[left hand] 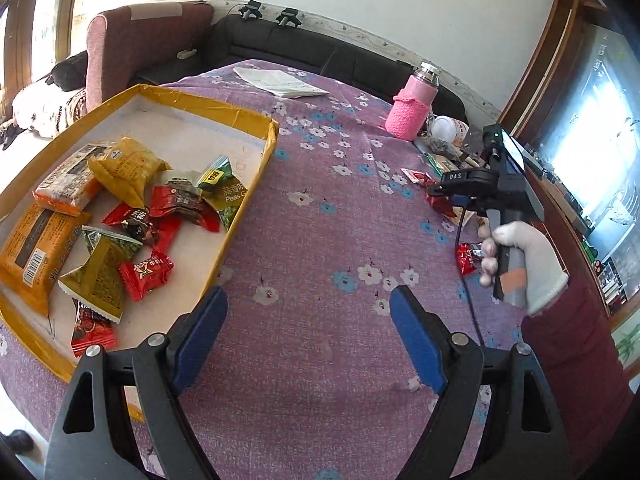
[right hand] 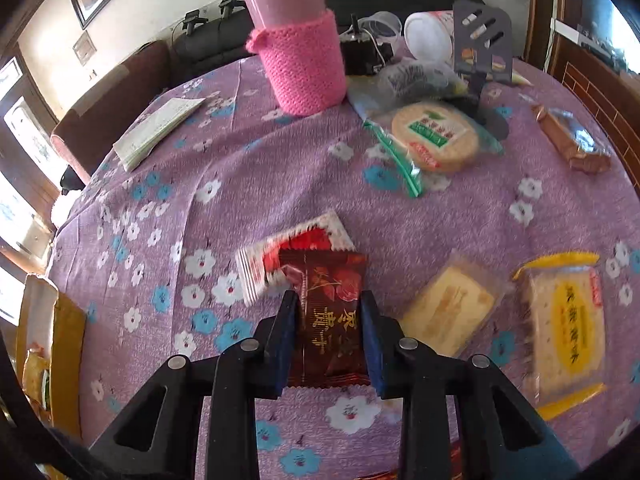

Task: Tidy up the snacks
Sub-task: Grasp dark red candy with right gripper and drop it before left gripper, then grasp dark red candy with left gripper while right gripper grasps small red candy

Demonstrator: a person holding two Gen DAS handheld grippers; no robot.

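My right gripper (right hand: 328,298) is shut on a dark red snack packet (right hand: 324,276), its blue pads pressing both long sides. That packet lies partly over a red-and-white packet (right hand: 280,248) on the purple floral tablecloth (right hand: 240,184). My left gripper (left hand: 309,294) is open with only bare cloth between its fingers. It sits just right of a yellow box (left hand: 256,168) holding several snack packets (left hand: 120,216). In the left wrist view, a white-gloved hand (left hand: 520,248) holds the right gripper at the table's right side.
Loose snacks lie right of my right gripper: a pale cake (right hand: 448,312), a yellow-wrapped cake (right hand: 568,328), a round cracker pack (right hand: 434,136) and a brown bar (right hand: 572,144). A pink-sleeved flask (right hand: 300,64), folded papers (right hand: 156,128) and clutter stand further back. A sofa (left hand: 280,44) lies behind.
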